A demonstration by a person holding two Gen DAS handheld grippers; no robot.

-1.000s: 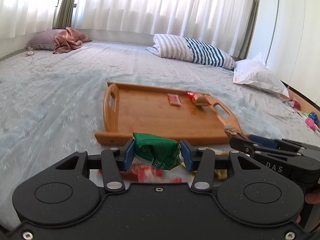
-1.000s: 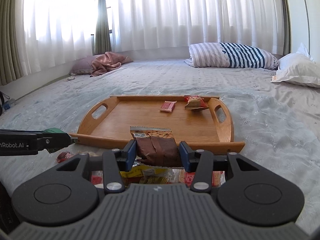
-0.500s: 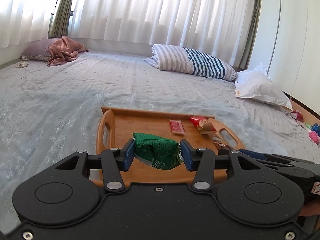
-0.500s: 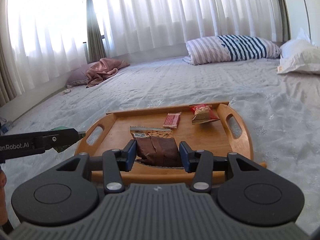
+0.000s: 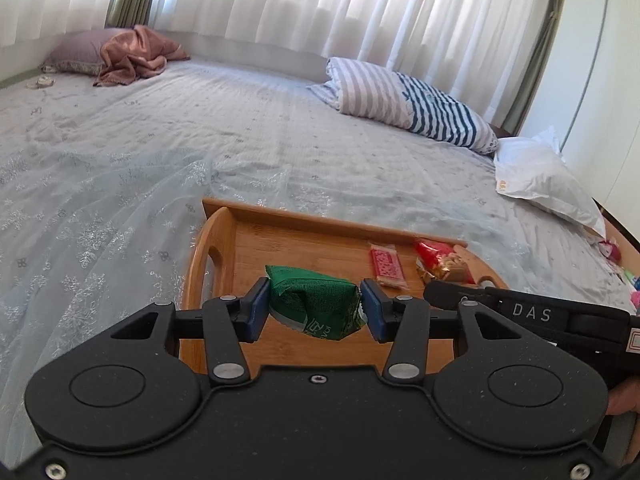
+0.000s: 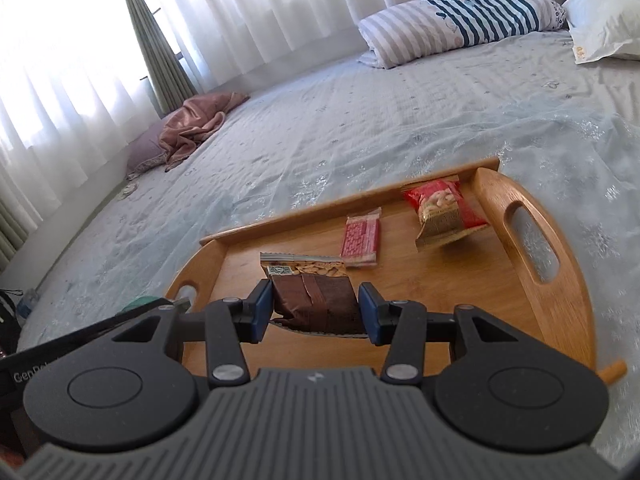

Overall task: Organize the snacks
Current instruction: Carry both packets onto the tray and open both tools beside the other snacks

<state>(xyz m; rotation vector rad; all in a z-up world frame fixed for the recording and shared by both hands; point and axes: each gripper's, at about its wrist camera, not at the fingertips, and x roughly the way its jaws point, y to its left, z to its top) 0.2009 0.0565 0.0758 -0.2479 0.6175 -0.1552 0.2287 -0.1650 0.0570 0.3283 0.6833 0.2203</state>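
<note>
Both tools are hovering over the wooden tray (image 6: pixel 532 240): the left tool (image 5: pixel 316 310) is gripping a green snack packet (image 5: pixel 314 306) above the tray's left end, the right tool (image 6: pixel 314 308) is clamping a brown snack packet (image 6: pixel 314 300) mid-tray, its long axis pointing toward the far rim.

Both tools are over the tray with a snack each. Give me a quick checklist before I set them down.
1. Left tool grips the green snack packet between both pads: ok.
2. Right tool grips the brown snack packet between both pads: ok.
3. Both packets are over the wooden tray, inside its rim: ok.
4. Bare tray floor in front of each packet for a drop: ok.
5. Room to the pink wafer pack and the red peanut pack at the far end: ok; neither touches a held packet.
6. Gap between the two tools: cannot tell; they look close, side by side.
</note>
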